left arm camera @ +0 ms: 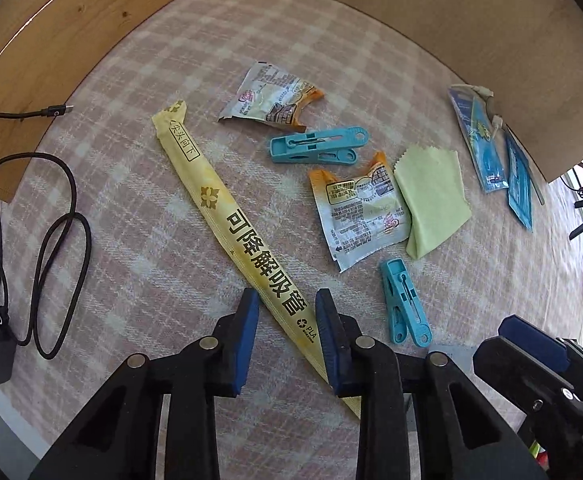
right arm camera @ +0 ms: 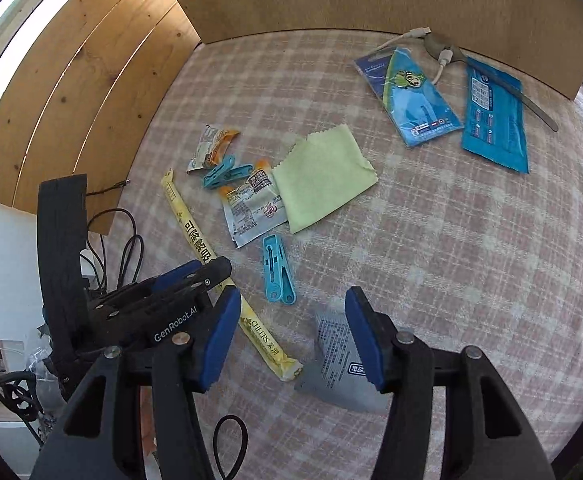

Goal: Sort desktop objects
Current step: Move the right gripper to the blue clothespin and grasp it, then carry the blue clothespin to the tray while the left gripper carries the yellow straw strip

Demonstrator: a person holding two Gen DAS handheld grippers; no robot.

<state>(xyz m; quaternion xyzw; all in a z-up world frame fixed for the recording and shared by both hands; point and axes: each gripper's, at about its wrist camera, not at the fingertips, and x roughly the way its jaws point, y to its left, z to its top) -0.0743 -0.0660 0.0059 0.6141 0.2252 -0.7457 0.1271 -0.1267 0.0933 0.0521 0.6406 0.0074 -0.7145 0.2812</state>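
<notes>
Desktop objects [left arm camera: 357, 148] litter the plaid tablecloth [right arm camera: 451, 240]; each hand-held gripper gapes, grasping nothing.

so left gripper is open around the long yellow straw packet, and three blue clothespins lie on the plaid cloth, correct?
Not quite: only two blue clothespins, one by the upper snack wrapper, one nearer the right gripper. The left wrist view shows both. The left gripper is indeed open around the yellow straw packet on the plaid cloth.

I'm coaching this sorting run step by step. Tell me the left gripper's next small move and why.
Probably close the left gripper on the long yellow straw wrapper. Its open fingers already straddle the wrapper's near end, which lies flat on the checked cloth with nothing on top of it. The right gripper hangs open nearby, over a grey packet, so it is not in the way.
</notes>
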